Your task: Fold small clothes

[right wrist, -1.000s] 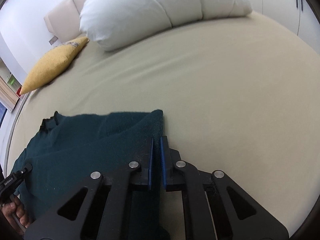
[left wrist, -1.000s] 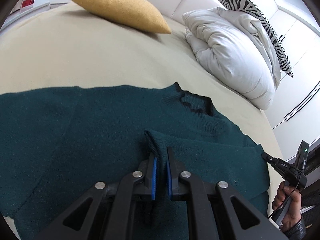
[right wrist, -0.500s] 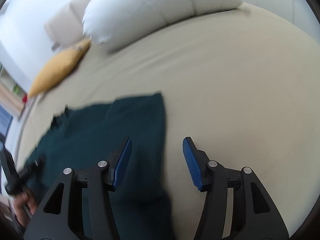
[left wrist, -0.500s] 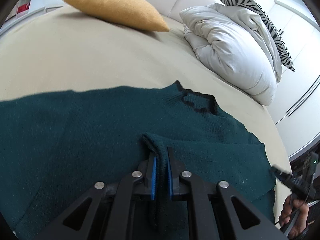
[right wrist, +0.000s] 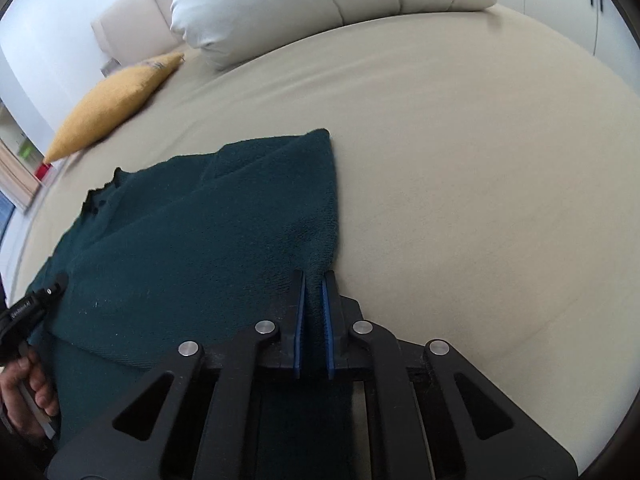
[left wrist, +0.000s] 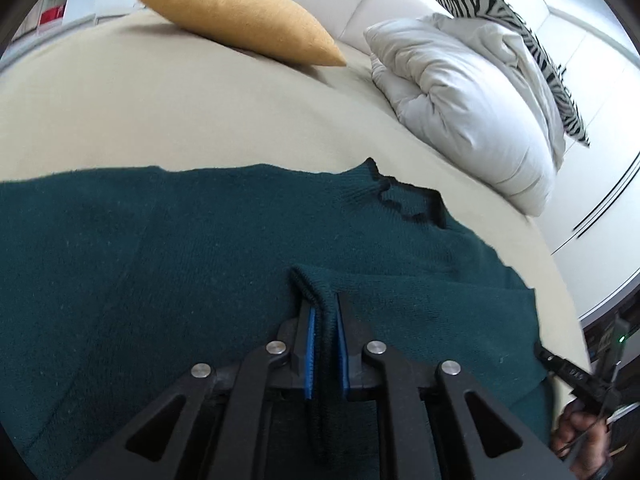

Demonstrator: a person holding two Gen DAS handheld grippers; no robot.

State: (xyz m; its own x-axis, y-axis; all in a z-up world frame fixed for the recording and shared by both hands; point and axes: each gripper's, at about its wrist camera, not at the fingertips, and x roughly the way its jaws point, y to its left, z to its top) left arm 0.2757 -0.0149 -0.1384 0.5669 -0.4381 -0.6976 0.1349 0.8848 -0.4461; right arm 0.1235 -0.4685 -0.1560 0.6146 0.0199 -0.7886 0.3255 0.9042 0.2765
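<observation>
On the beige bed point(right wrist: 460, 168), near its front edge, the dark green sweater point(left wrist: 180, 260) is lying flat, collar toward the pillows. The left gripper point(left wrist: 324, 340) is pinching a folded-in sleeve cuff, but its jaws are opening slightly, with the knit between the pads. The right gripper point(right wrist: 312, 320) is clenched on the sweater's right folded edge. I think the cuff may be slipping out of the loosening left jaws during the next fold, so the sleeve would fall crooked. Uneven pulling could also be dragging the whole garment off the bed's edge.
</observation>
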